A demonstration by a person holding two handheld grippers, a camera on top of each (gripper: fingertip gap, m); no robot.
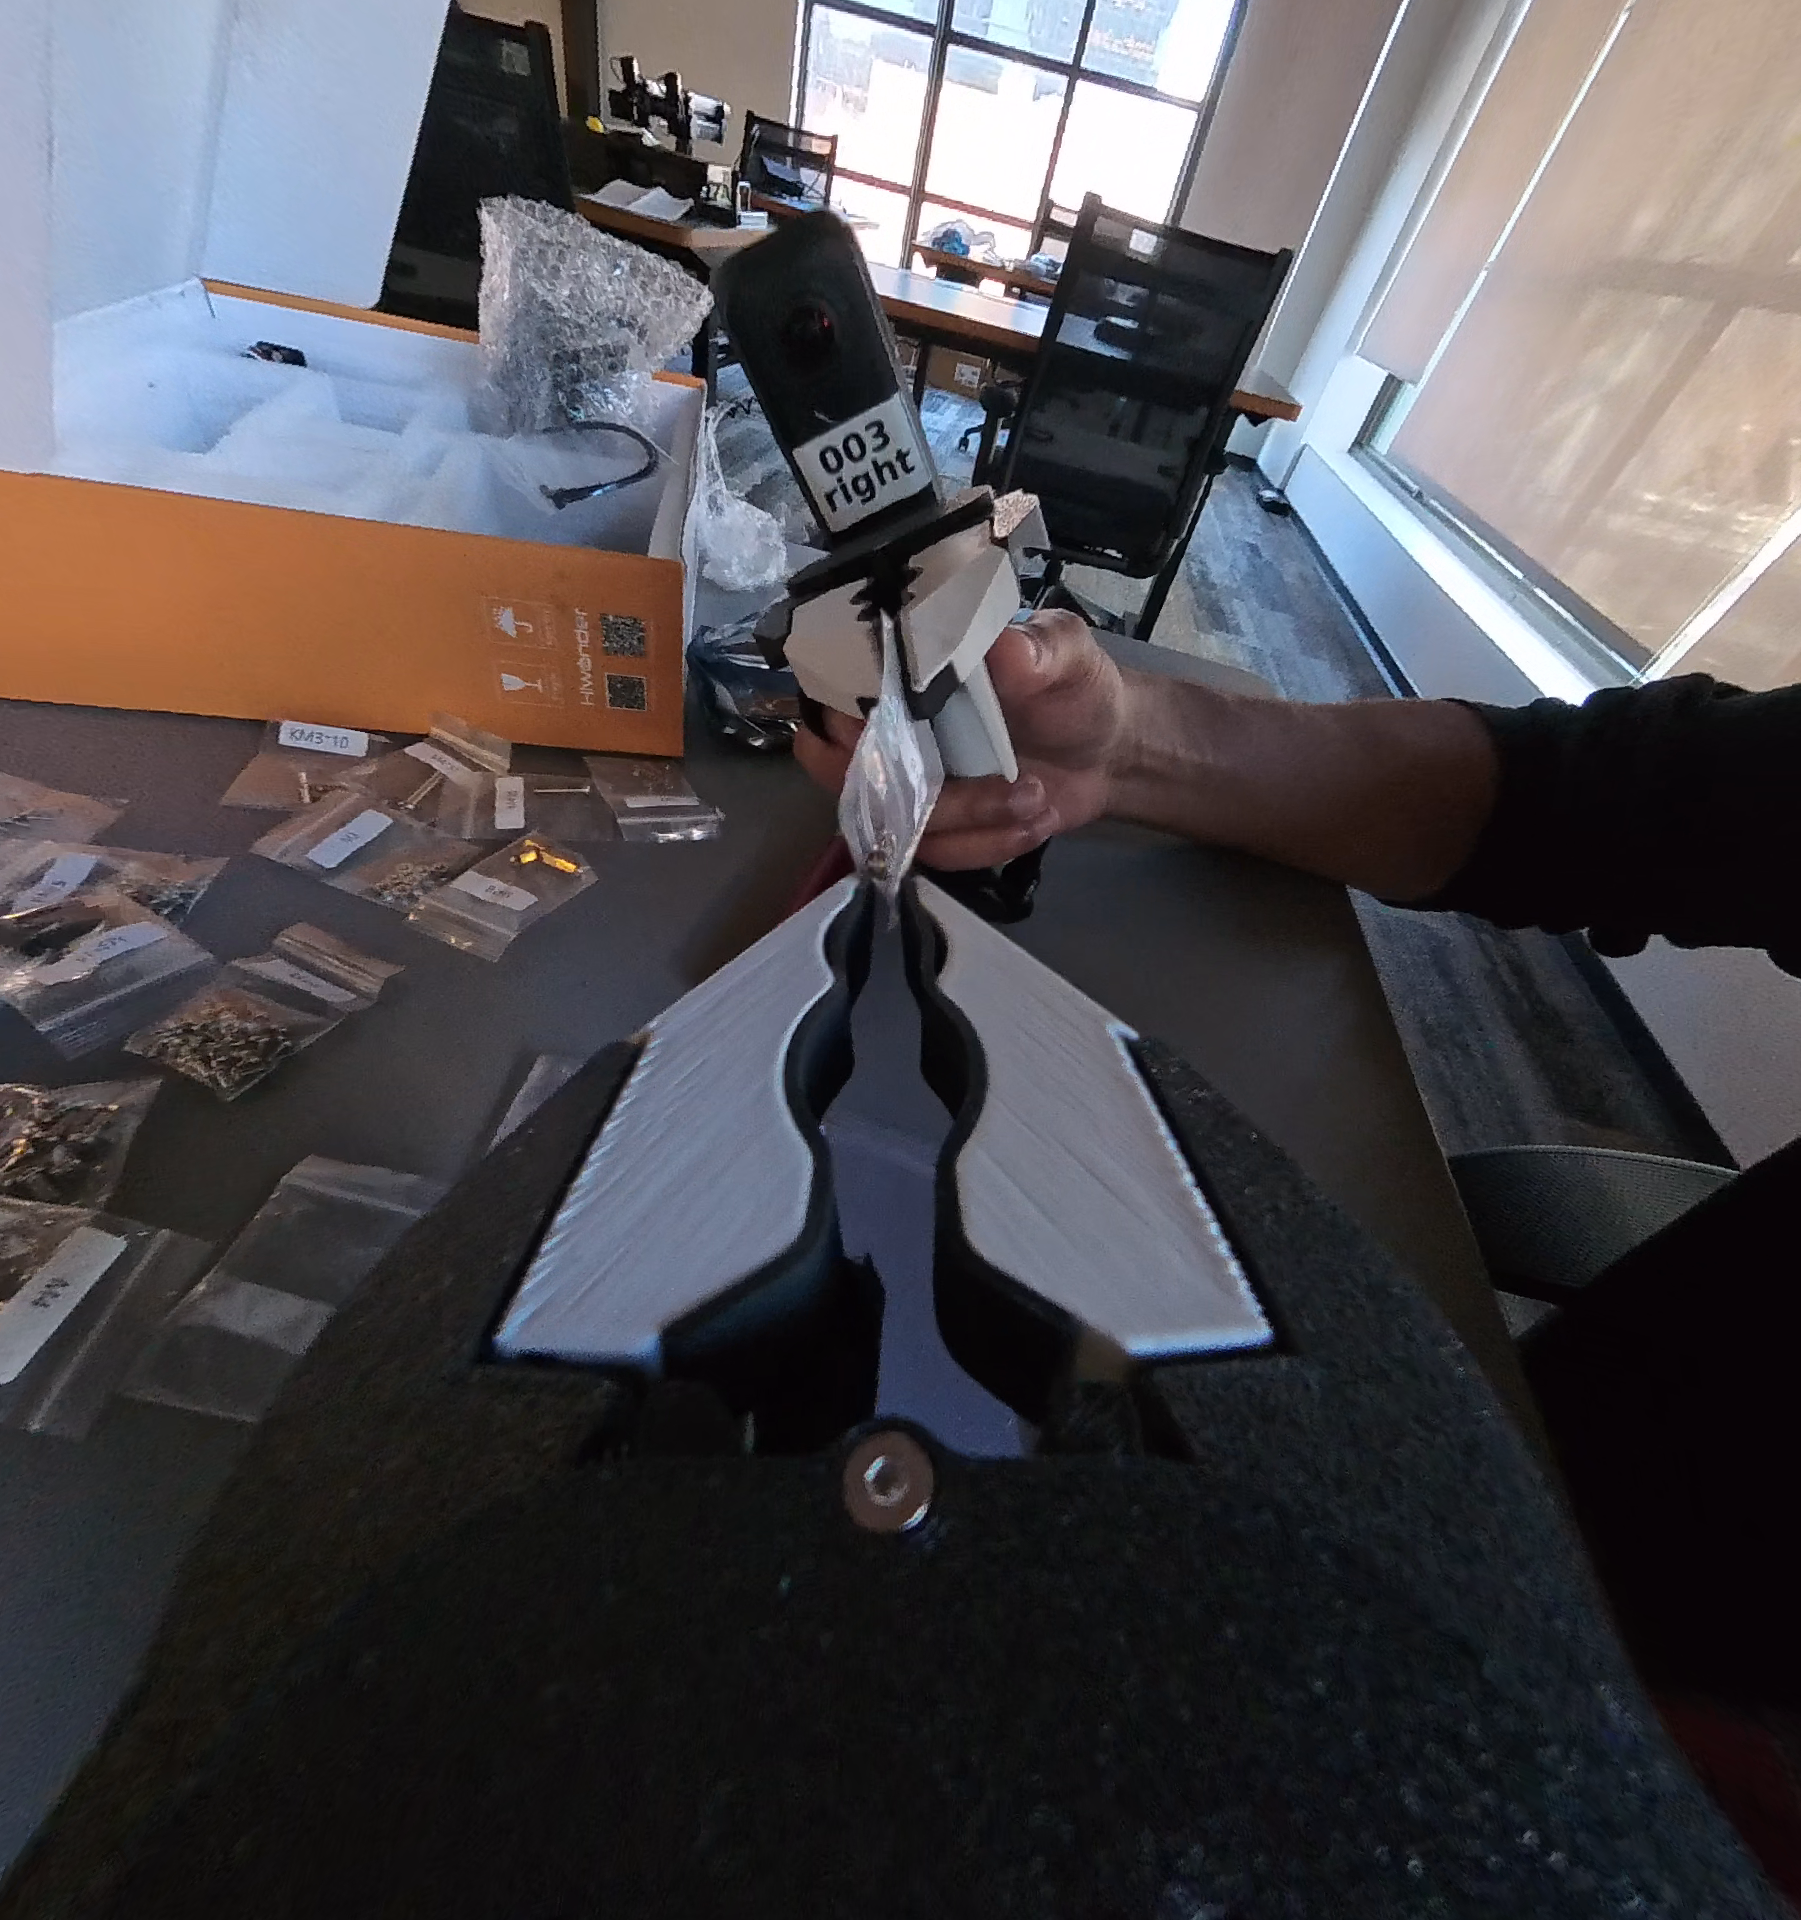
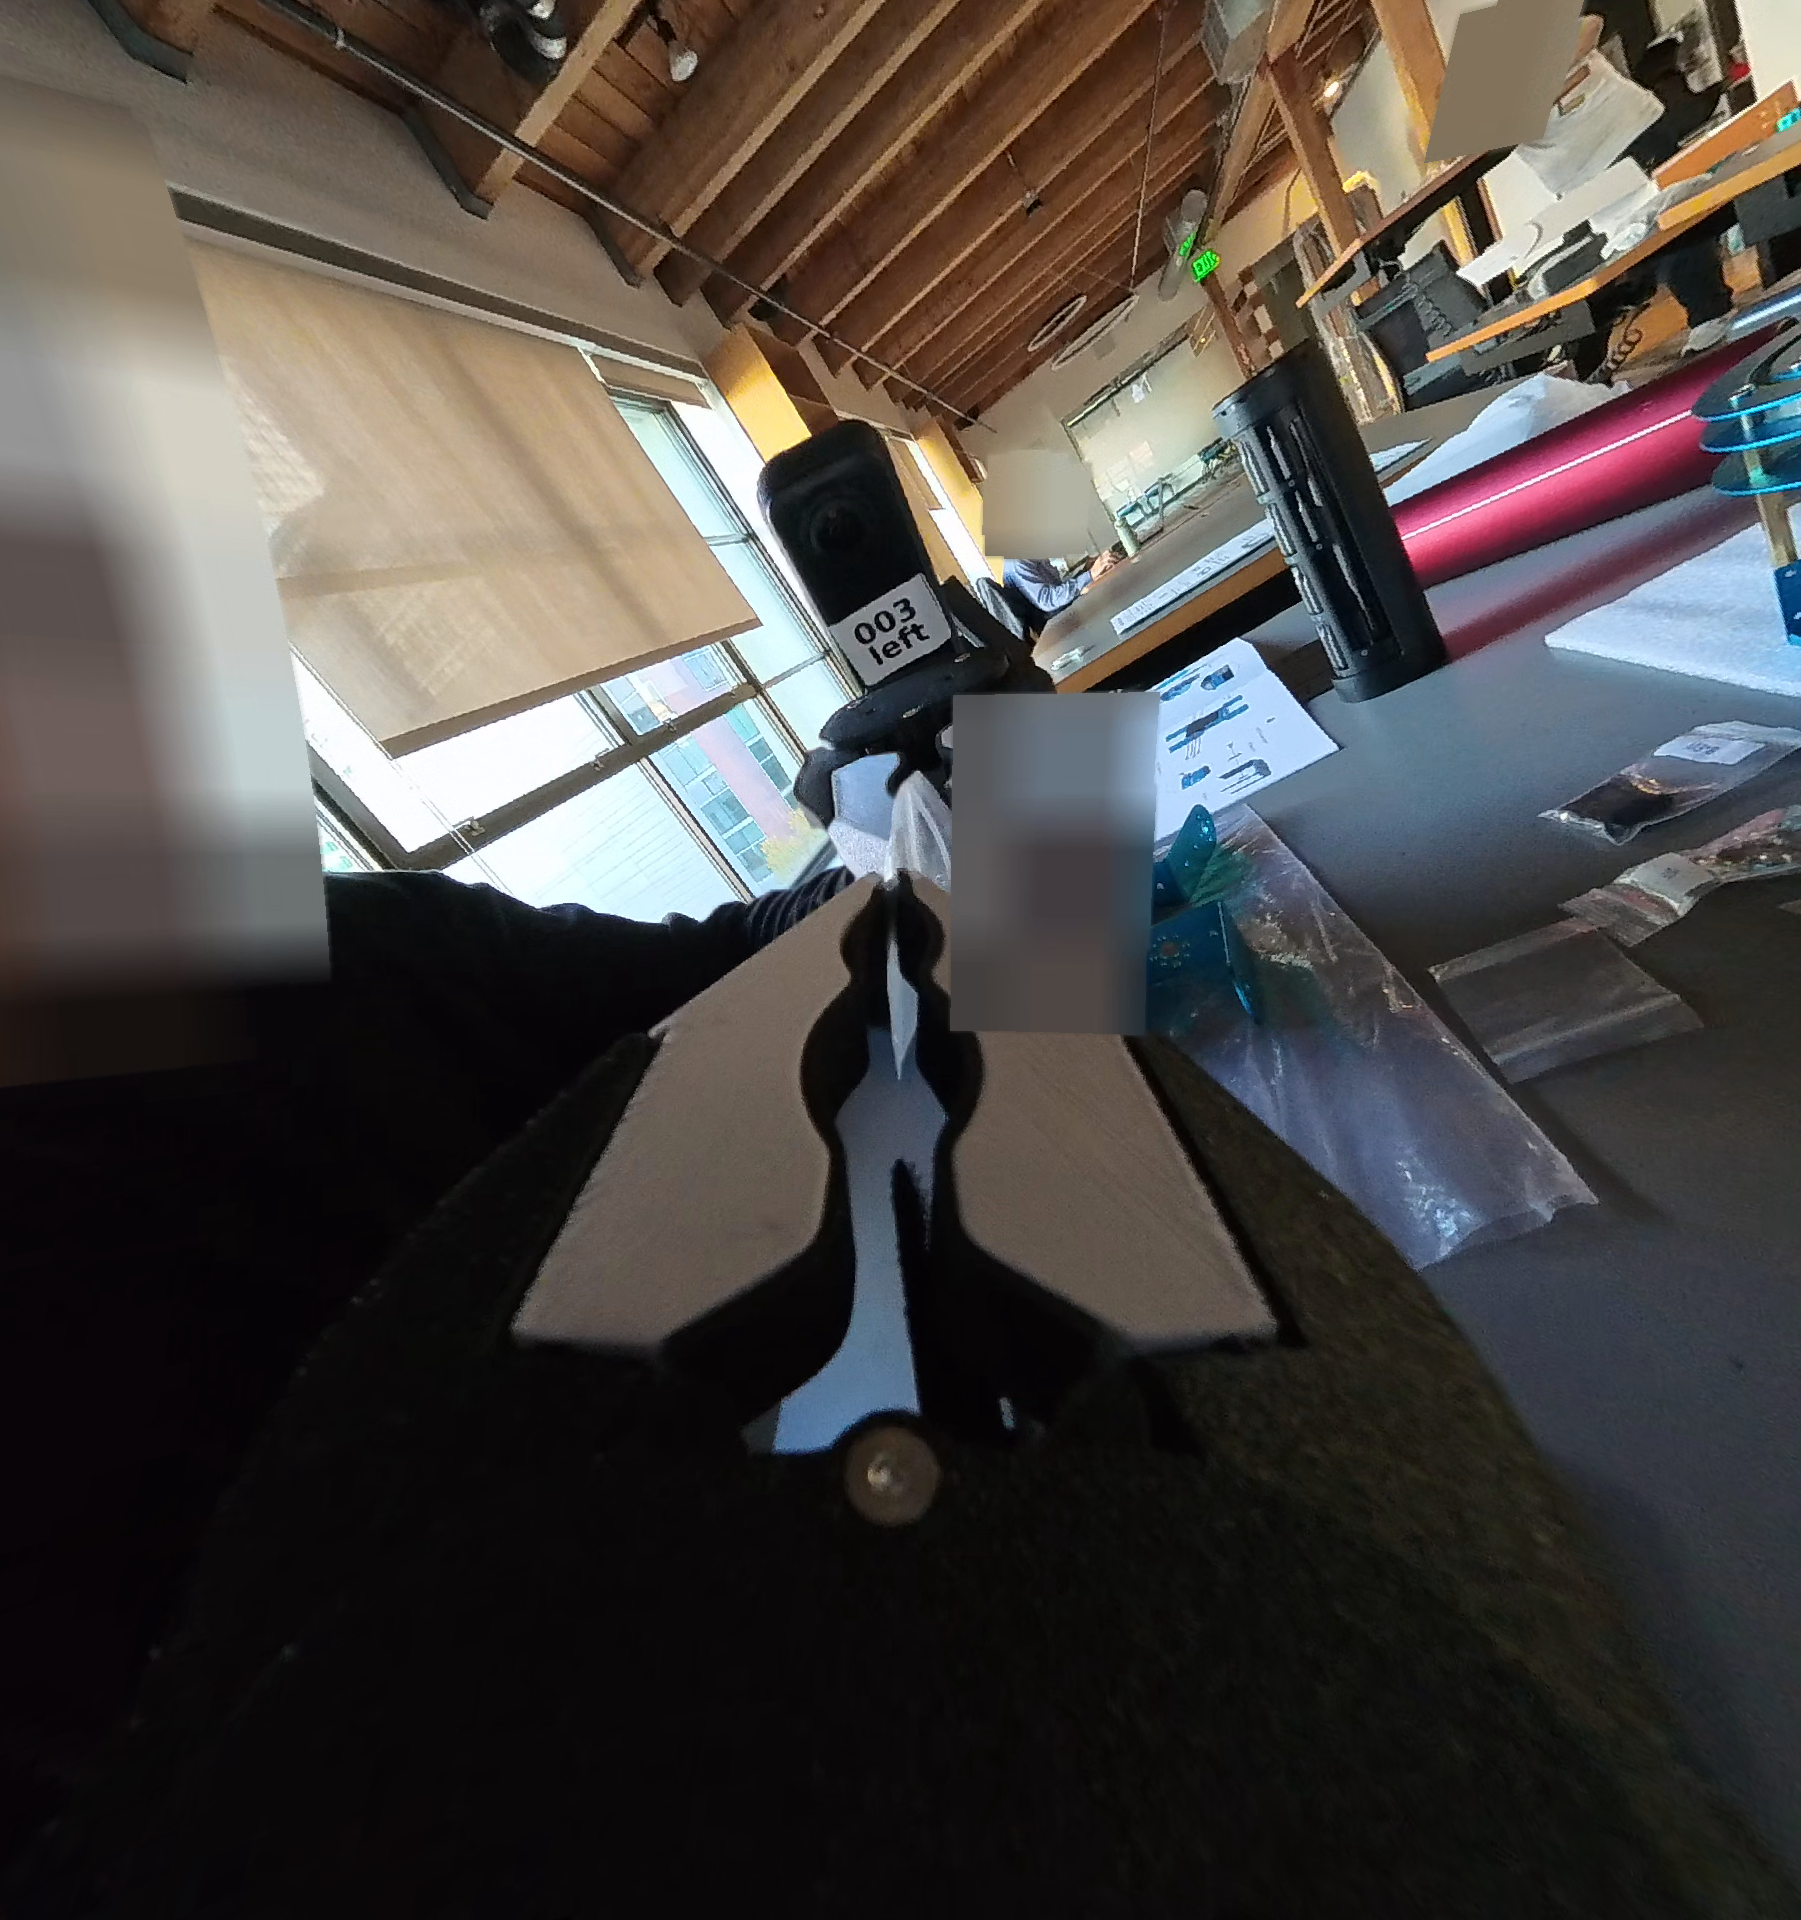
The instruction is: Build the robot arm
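Note:
A small clear zip bag (image 1: pixel 891 769) with a few small metal parts hangs in the air between my two grippers, above the dark table (image 1: pixel 615 935). My left gripper (image 1: pixel 885 891) is shut on the bag's lower corner. My right gripper (image 1: pixel 891 623), held by a hand (image 1: pixel 1041 748), faces it and is shut on the bag's top edge. In the right wrist view my right gripper (image 2: pixel 891 896) pinches the bag (image 2: pixel 911 831), and my left gripper (image 2: pixel 880 774) shows just beyond it. A blurred patch hides part of that area.
Several small labelled bags of hardware (image 1: pixel 231 1029) lie on the table's left. An open orange box (image 1: pixel 304 623) with white foam and bubble wrap (image 1: pixel 574 312) stands behind them. In the right wrist view there are blue metal parts (image 2: pixel 1197 914), a printed sheet (image 2: pixel 1239 727) and a black cylinder (image 2: pixel 1322 540). My two grippers' fingertips are within a few centimetres of each other.

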